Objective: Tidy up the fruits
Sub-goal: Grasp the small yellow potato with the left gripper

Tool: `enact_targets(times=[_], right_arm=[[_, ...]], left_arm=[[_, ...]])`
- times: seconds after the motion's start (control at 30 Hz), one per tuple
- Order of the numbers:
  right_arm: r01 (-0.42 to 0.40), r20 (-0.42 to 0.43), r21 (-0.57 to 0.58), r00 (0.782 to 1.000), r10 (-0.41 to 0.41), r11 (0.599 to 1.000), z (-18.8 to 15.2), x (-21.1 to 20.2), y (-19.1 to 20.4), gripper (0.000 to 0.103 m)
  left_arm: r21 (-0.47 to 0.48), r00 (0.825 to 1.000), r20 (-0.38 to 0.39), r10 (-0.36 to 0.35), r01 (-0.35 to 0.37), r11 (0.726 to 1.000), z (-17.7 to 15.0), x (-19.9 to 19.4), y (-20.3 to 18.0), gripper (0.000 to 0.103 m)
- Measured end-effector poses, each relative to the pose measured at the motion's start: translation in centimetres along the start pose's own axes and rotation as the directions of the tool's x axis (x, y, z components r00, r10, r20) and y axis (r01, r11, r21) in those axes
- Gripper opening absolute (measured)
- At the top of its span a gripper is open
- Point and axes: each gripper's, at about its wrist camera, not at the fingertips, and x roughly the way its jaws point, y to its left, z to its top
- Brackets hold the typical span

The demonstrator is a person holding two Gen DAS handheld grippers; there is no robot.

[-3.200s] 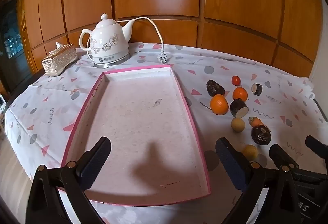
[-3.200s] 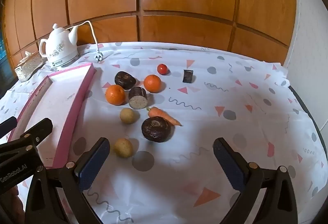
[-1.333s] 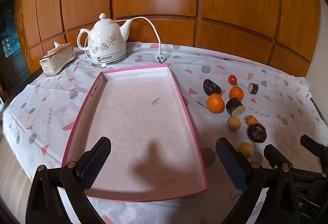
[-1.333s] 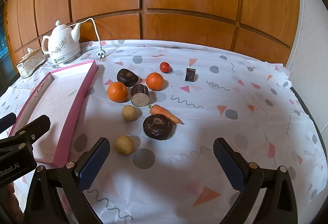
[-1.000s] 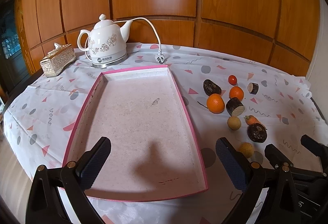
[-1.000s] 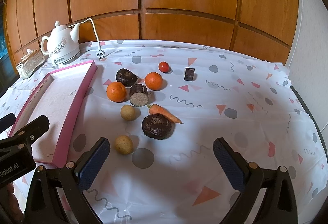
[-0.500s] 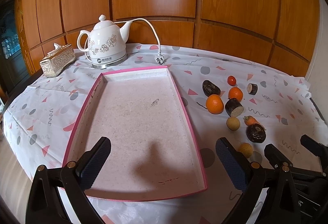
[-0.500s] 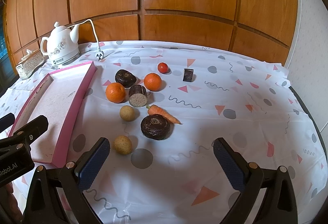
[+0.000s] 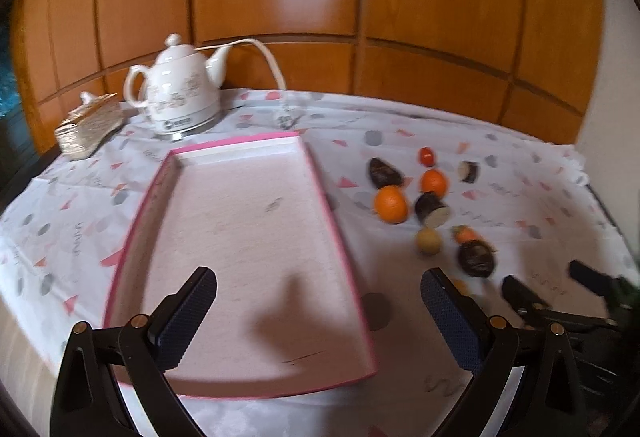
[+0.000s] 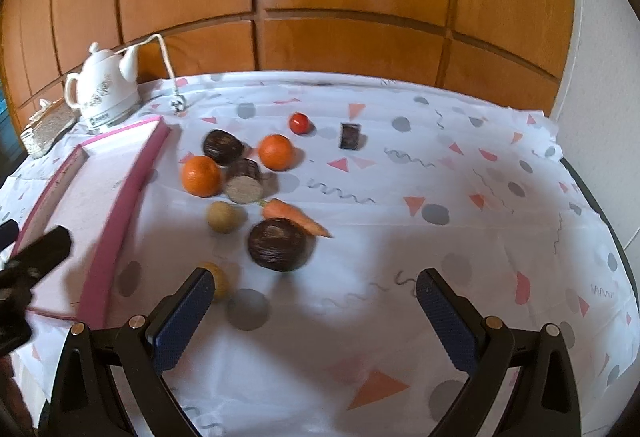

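Both claws spread wide, nothing held, no fruit in the tray yet.

Left wrist view: my left gripper (image 9: 318,311) hangs released over the bare pink tray (image 9: 340,237); its wall could catch a finger if I swing across low. Right wrist view: my right gripper (image 10: 310,307) is released too, and the small yellow fruit (image 10: 218,279) sits just beside one finger (image 10: 182,313). The dark round fruit (image 10: 278,244) touches the carrot (image 10: 294,213), so a sloppy close could roll either away.
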Motion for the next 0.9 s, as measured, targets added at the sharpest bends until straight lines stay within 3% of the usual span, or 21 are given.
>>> enact_targets(times=[0.17,0.33,0.4,0.47,0.53,0.6,0.7,0.9], right_arm=[[0.006,-0.047,0.062,0.999,-0.003,0.998,0.0,1.4,-2.9,0.096],[0.01,-0.052,0.081,0.999,-0.005,0.997,-0.1,1.8,-4.6,0.07],[0.021,-0.052,0.087,0.999,-0.016,0.996,-0.1,1.8,-5.0,0.058],[0.028,-0.056,0.087,0.998,-0.023,0.996,-0.1,2.0,-5.4,0.051],[0.029,-0.064,0.093,0.998,-0.023,0.995,-0.3,2.1,-5.7,0.05],[0.033,-0.069,0.099,0.997,-0.026,0.994,-0.5,2.3,-6.0,0.05],[0.033,-0.076,0.115,0.997,-0.025,0.993,-0.6,2.5,-6.5,0.05],[0.012,-0.088,0.124,0.996,-0.001,0.992,-0.9,2.8,-6.7,0.05]], left_arm=[[0.028,0.992,-0.013,-0.124,0.124,0.992,1.1,0.6,-1.3,0.103],[0.075,0.978,-0.061,-0.198,0.203,0.976,2.0,1.9,-3.3,0.103],[0.122,0.98,-0.083,-0.183,0.192,0.974,1.9,2.4,-4.3,0.101],[0.159,0.972,-0.104,-0.209,0.224,0.961,1.6,2.7,-5.2,0.092],[0.2,0.965,-0.14,-0.222,0.247,0.948,1.2,3.3,-6.4,0.072],[0.223,0.958,-0.165,-0.234,0.268,0.937,0.8,3.8,-7.3,0.069],[0.23,0.94,-0.219,-0.263,0.312,0.922,0.4,4.8,-8.1,0.05],[0.197,0.911,-0.294,-0.289,0.353,0.915,-0.8,6.7,-8.2,0.044]])
